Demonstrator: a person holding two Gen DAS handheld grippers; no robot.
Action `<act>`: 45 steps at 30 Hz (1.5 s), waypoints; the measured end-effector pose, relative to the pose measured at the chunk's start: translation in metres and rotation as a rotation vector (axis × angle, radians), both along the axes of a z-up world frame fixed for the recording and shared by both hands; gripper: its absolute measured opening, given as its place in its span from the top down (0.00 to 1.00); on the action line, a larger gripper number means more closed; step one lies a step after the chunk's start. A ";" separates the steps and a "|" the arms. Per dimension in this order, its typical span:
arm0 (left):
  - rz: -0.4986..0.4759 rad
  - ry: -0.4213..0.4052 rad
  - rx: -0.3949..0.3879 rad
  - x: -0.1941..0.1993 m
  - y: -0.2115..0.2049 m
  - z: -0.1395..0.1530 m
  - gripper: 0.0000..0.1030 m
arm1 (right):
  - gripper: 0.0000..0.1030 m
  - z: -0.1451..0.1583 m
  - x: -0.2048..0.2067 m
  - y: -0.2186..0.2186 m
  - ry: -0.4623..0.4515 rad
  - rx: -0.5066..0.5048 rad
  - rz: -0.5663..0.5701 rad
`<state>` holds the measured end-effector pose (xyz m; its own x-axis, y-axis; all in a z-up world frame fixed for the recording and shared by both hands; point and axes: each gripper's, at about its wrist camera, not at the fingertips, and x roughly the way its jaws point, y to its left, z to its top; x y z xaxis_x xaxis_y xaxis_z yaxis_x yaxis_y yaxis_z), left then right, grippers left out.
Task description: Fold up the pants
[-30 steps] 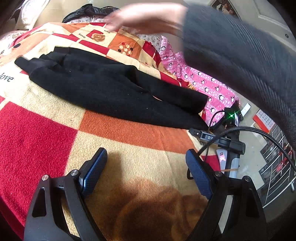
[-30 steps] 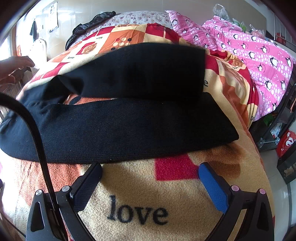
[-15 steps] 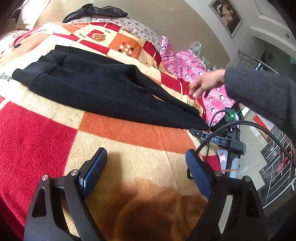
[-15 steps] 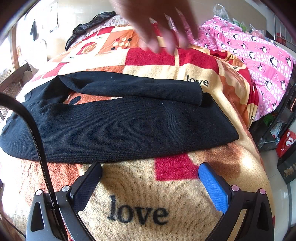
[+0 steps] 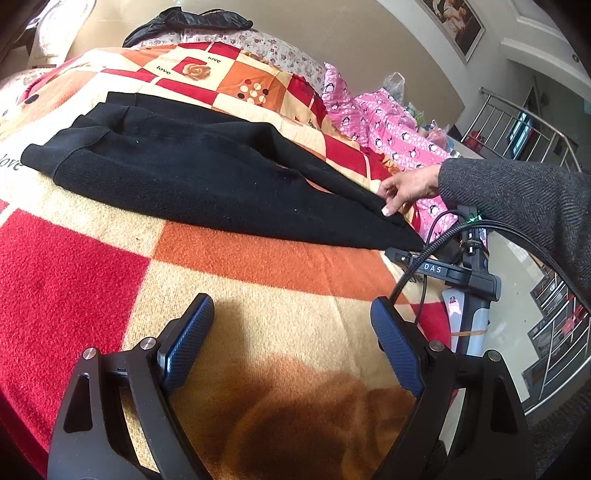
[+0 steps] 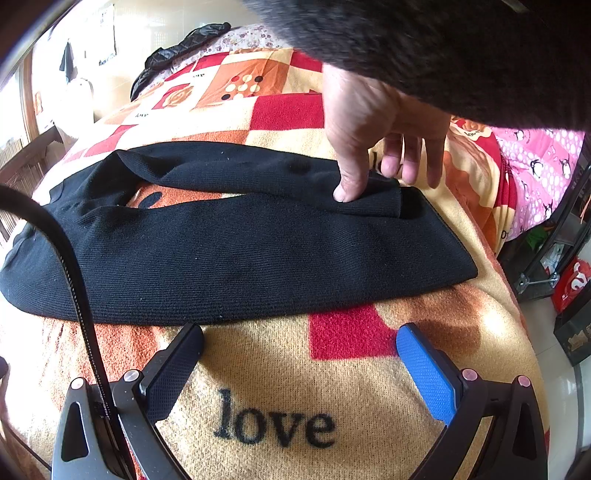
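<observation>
Black knit pants (image 5: 192, 173) lie flat on a red, orange and cream checkered blanket (image 5: 258, 266), waistband to the left, legs running right. They also show in the right wrist view (image 6: 236, 251), with the far leg lying partly over the near one. A bare hand (image 6: 365, 125) in a dark grey sleeve pinches the far leg's cuff; it also shows in the left wrist view (image 5: 410, 184). My left gripper (image 5: 291, 332) rests open and empty on the blanket, short of the pants. My right gripper (image 6: 299, 354) rests open and empty, just in front of the near leg.
A pink penguin-print quilt (image 5: 388, 125) lies at the bed's far right side. A black garment (image 5: 192, 22) lies at the head of the bed. A black cable (image 6: 74, 273) crosses the right wrist view. The bed's edge, the floor and a metal railing (image 5: 517, 125) are to the right.
The bare hand has come down from above the bed to the far leg's cuff and taken hold of it. The far leg now lies flat. Both grippers have stayed still.
</observation>
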<state>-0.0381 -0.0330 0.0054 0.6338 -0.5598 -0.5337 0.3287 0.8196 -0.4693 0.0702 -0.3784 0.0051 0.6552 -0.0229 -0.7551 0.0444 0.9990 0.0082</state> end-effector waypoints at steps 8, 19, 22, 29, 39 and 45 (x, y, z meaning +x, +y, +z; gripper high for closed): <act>0.014 0.002 0.019 -0.001 -0.004 0.000 0.16 | 0.00 0.000 0.000 0.000 0.000 0.000 0.000; 0.024 0.007 0.072 0.001 -0.013 0.001 0.16 | 0.00 0.000 0.000 0.000 0.000 0.000 0.000; 0.029 0.010 0.078 0.002 -0.015 0.002 0.16 | 0.00 0.000 0.000 0.000 0.000 0.000 0.000; 0.031 0.009 0.067 0.001 -0.015 0.001 0.16 | 0.00 0.000 -0.001 0.000 0.000 0.001 0.000; 0.034 -0.014 0.056 -0.008 -0.008 0.010 0.16 | 0.00 0.000 -0.001 0.001 0.000 0.001 0.000; 0.226 -0.125 0.120 -0.013 0.048 0.052 0.16 | 0.00 0.001 -0.001 0.000 -0.001 0.002 0.000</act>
